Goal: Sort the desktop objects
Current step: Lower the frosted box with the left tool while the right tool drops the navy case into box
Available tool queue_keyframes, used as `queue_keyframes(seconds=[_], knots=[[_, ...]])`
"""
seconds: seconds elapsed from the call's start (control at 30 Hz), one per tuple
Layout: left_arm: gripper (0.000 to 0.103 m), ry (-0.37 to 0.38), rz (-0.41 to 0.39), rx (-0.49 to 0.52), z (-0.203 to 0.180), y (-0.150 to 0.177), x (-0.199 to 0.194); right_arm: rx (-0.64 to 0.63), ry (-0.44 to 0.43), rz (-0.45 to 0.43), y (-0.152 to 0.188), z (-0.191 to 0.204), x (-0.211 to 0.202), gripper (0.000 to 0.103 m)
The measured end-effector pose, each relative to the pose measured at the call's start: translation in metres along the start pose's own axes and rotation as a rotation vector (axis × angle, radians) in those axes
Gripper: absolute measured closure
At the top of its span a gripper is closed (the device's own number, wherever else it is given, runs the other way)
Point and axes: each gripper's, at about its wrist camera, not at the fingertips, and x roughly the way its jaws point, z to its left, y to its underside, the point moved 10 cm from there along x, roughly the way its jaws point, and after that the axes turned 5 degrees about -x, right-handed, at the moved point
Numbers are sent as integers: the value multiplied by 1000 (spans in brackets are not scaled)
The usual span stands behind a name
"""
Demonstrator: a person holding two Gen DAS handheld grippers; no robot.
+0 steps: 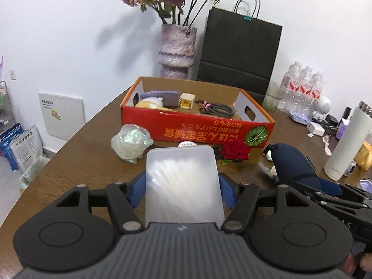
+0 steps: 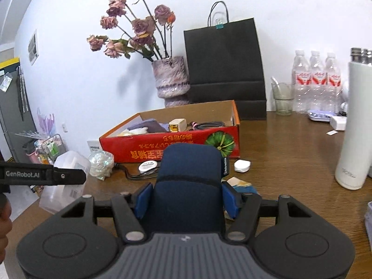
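Note:
My left gripper (image 1: pixel 182 191) is shut on a translucent plastic box (image 1: pixel 183 181), held above the brown table (image 1: pixel 88 144) in front of the red cardboard box (image 1: pixel 197 127). The plastic box also shows at the left of the right wrist view (image 2: pixel 67 179). My right gripper (image 2: pixel 187 200) is shut on a dark blue pouch (image 2: pixel 189 179); the pouch also shows in the left wrist view (image 1: pixel 290 162). The red cardboard box (image 2: pixel 172 148) holds a purple cloth (image 1: pixel 162 96), a small cream cube (image 1: pixel 186 101) and a coiled cable (image 1: pixel 218 110).
On the table lie a crumpled clear wrap (image 1: pixel 130 141), a red rose (image 1: pixel 237 151), a round white tin (image 2: pixel 148 166) and a white case (image 2: pixel 241 165). A vase of dried roses (image 1: pixel 176 51), black paper bag (image 1: pixel 239 53), water bottles (image 2: pixel 316 81) and white flask (image 2: pixel 355 125) stand behind and right.

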Motion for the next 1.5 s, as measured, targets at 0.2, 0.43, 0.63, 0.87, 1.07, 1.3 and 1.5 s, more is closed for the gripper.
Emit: queue_keyframes(seconds=[0.2, 0.43, 0.63, 0.87, 1.07, 1.3, 1.5], knots=[[36, 20, -8, -6, 1, -11, 4, 6, 18, -20, -15, -4, -2, 41], [36, 103, -42, 3, -14, -86, 28, -14, 20, -45, -75, -15, 22, 41], [36, 60, -9, 59, -42, -177, 116, -20, 34, -27, -160, -39, 84, 41], [36, -86, 197, 94, -26, -176, 250, -39, 44, 149, -192, -49, 198, 41], [36, -111, 301, 75, -11, -147, 301, -67, 96, 336, -168, -54, 292, 41], [21, -95, 336, 148, -10, -150, 304, -131, 166, 488, -127, -60, 344, 37], [13, -81, 272, 133, 2, -177, 260, -126, 171, 433, -139, -65, 320, 28]])
